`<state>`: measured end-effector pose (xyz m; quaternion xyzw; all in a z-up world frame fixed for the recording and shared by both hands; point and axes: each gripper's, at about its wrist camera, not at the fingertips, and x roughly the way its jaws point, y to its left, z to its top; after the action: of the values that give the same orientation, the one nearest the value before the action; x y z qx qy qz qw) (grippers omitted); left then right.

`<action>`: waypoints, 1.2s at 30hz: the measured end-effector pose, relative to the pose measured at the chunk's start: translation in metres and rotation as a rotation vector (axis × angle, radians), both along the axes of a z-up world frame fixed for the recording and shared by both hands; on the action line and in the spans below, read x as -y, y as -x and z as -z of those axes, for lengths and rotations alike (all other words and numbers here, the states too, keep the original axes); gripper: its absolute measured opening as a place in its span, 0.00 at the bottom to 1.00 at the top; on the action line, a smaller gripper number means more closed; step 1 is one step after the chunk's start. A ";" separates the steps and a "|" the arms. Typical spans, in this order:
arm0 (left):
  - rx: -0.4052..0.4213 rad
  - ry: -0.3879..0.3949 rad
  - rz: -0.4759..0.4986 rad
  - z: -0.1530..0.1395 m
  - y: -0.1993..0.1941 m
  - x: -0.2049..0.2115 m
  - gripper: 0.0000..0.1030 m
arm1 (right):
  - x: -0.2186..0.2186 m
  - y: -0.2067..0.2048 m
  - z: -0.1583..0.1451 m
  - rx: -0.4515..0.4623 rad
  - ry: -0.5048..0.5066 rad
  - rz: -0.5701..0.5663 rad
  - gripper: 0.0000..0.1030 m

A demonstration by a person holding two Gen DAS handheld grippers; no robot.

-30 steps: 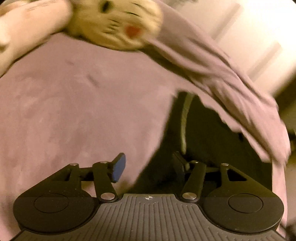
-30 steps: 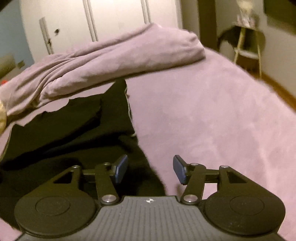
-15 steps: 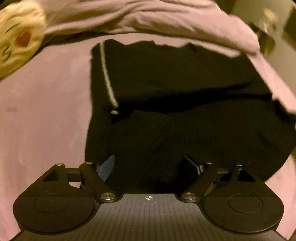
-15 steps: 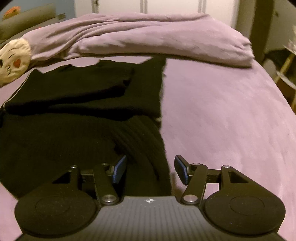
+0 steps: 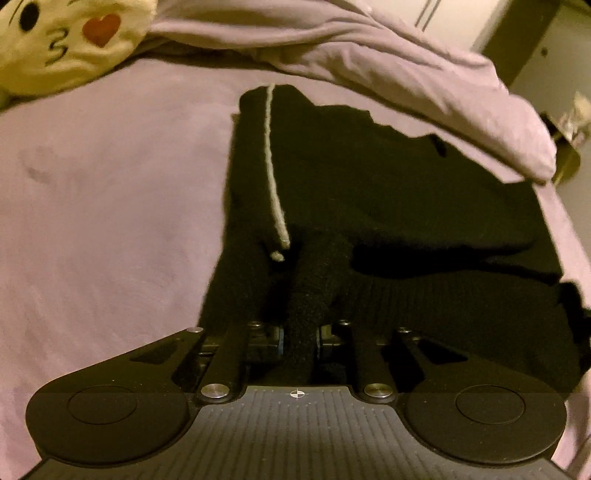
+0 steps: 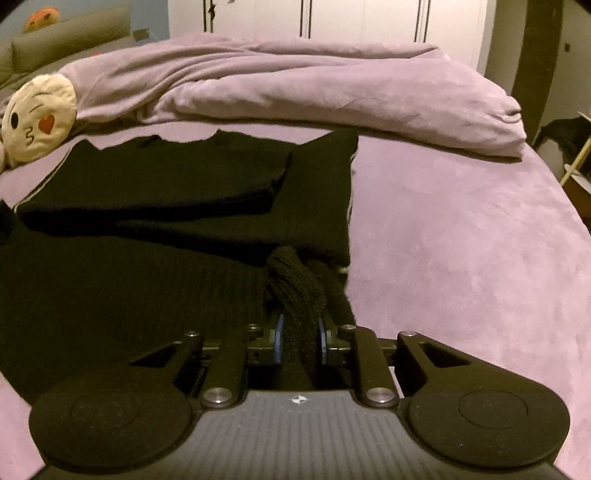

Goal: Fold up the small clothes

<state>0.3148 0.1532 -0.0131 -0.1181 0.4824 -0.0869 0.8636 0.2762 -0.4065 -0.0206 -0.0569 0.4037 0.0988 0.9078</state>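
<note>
A black knit sweater [image 5: 388, 192] lies spread on the purple bed [image 5: 110, 206], its sleeves folded in over the body and a pale stripe [image 5: 273, 162] along its left side. My left gripper [image 5: 300, 338] is at the near left part of its hem, jaws closing, with a bunched ridge of black knit pinched between the pads. In the right wrist view the same sweater [image 6: 155, 192] fills the left half. My right gripper [image 6: 299, 339] is at its near right hem, jaws closing, blue pads pressing a raised fold of knit.
A rolled purple blanket [image 6: 295, 85] lies across the far side of the bed behind the sweater. A round cream emoji cushion [image 6: 37, 118] sits at the far left, the same cushion [image 5: 62, 40] showing in the left wrist view. White wardrobe doors [image 6: 351, 18] stand beyond.
Both grippers stood open over the near hem half a second ago; both have now closed on bunched black knit. The left one also swung from bare bed onto the sweater.
</note>
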 end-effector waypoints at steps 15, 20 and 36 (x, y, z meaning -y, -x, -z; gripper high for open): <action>0.054 -0.079 0.077 -0.008 -0.001 0.015 0.15 | -0.017 -0.006 -0.017 0.039 0.072 -0.050 0.15; 0.153 -0.026 0.020 -0.050 0.007 0.008 0.14 | -0.014 -0.006 -0.057 0.142 0.006 -0.043 0.14; 0.324 0.006 -0.144 -0.067 -0.108 -0.012 0.14 | -0.051 -0.145 -0.046 0.264 0.111 0.151 0.14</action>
<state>0.4226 0.1655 0.0539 -0.1395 0.3272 -0.0440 0.9336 0.4212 -0.3558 0.0258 -0.0890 0.2888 -0.0005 0.9532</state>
